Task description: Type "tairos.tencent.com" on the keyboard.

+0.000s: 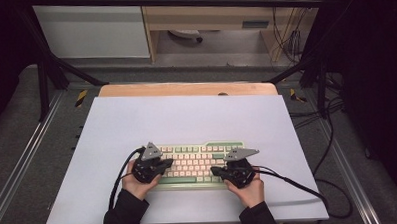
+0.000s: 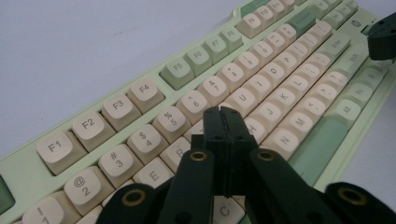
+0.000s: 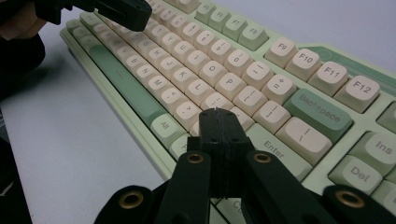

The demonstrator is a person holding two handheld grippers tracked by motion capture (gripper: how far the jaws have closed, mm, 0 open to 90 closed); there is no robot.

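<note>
Keyboard (image 1: 196,163) — pale green case, cream keys — lies on the white sheet (image 1: 186,117) covering the desk (image 1: 185,88), at the sheet's near middle edge. All places below are given from the keyboard.

Left tongs (image 1: 167,164) sit over its left half; in the left gripper view the left tongs (image 2: 227,122) are pressed fully together, holding nothing, tips poised above the letter rows below the 6 key (image 2: 194,103). Right tongs (image 1: 214,170) sit over its right half; in the right gripper view the right tongs (image 3: 218,122) are likewise pinched tight and empty, tips near the Enter key (image 3: 275,145).

Judgement: the work looks like key pressing with closed tips used as one finger. To do it well, come straight down on a single keycap's centre, keep the other tool lifted clear of neighbouring keys, and press lightly — a slanted push could catch two caps.

Hard to tell: whether either tip actually touches a key, since each tool's own body hides the cap beneath it. Keyboard's near row is cut off in both gripper views; far legends blur.
</note>
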